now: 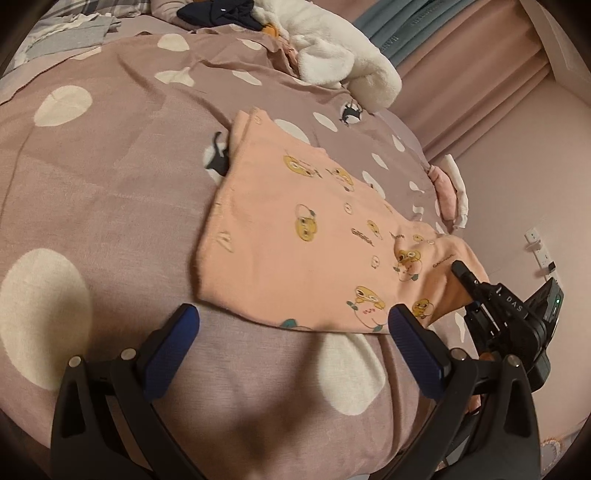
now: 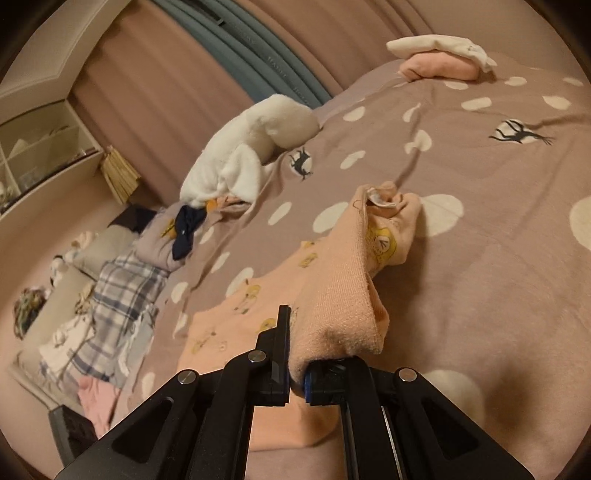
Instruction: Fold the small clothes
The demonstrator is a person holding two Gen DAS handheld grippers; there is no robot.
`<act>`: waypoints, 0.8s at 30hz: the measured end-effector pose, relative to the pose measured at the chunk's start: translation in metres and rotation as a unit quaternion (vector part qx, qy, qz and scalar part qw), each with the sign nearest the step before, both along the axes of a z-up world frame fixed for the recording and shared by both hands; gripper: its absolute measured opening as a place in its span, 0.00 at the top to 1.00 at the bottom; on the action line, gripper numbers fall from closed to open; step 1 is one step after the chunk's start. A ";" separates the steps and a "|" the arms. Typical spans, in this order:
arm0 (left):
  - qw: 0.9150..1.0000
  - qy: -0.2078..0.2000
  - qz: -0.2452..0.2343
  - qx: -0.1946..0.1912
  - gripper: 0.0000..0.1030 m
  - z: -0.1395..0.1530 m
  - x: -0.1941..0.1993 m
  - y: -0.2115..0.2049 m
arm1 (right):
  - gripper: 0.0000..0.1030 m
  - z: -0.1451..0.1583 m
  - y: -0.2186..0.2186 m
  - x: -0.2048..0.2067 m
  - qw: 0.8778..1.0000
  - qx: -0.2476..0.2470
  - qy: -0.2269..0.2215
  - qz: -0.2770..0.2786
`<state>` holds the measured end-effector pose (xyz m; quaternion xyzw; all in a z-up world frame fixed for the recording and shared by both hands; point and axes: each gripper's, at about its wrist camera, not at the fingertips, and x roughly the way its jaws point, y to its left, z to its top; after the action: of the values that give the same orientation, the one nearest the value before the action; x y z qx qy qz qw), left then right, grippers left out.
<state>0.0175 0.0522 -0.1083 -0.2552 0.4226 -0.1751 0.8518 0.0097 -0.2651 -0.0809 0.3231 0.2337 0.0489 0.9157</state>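
Observation:
A small peach garment (image 1: 295, 240) with yellow cartoon prints lies spread on the mauve polka-dot bedspread (image 1: 110, 166). My left gripper (image 1: 291, 325) is open and empty, its blue pads just short of the garment's near edge. My right gripper (image 1: 469, 280) shows at the right of the left wrist view, shut on the garment's right end. In the right wrist view the right gripper (image 2: 297, 373) pinches a bunched fold of the peach garment (image 2: 340, 288) and lifts it off the bed; the rest trails away to the left.
A white plush toy (image 1: 332, 55) and dark cloth (image 1: 218, 14) lie at the far side of the bed. A folded pink and white pile (image 2: 439, 61) sits near the bed's edge. Plaid clothes (image 2: 122, 295) hang off the bed. Curtains (image 2: 166, 92) and a shelf (image 2: 37, 147) stand behind.

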 end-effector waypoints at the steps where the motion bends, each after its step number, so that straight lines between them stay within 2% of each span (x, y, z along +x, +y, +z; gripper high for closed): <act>1: 1.000 0.000 0.004 -0.001 0.01 0.001 -0.001 0.004 | 0.95 0.001 0.003 0.002 1.000 0.001 0.000 0.004; 6: 0.999 -0.003 0.033 0.001 0.01 0.008 -0.004 0.025 | 0.94 0.013 0.030 0.016 0.999 0.007 -0.013 0.045; 10: 0.997 -0.017 0.073 0.027 0.01 0.018 -0.008 0.047 | 0.94 0.022 0.078 0.035 0.994 -0.039 -0.003 0.105; 13: 0.995 -0.020 0.094 0.013 0.01 0.020 -0.011 0.063 | 0.94 0.022 0.125 0.043 0.981 -0.084 0.004 0.174; 16: 0.995 -0.008 0.102 -0.012 0.01 0.016 -0.009 0.076 | 0.94 0.015 0.155 0.045 0.968 -0.099 0.011 0.231; 18: 0.994 -0.001 0.104 -0.014 0.01 0.015 -0.008 0.079 | 0.94 0.004 0.173 0.047 0.960 -0.125 0.029 0.249; 22: 0.994 0.001 0.109 -0.004 0.01 0.016 -0.010 0.082 | 0.94 -0.014 0.185 0.052 0.952 -0.137 0.067 0.266; 24: 0.994 0.002 0.106 -0.006 0.01 0.015 -0.011 0.082 | 0.94 -0.015 0.185 0.050 0.950 -0.149 0.068 0.265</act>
<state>0.0065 0.1341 -0.0934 -0.3035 0.3939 -0.0859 0.8634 0.0596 -0.0800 -0.0962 0.1120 0.3775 0.2326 0.8893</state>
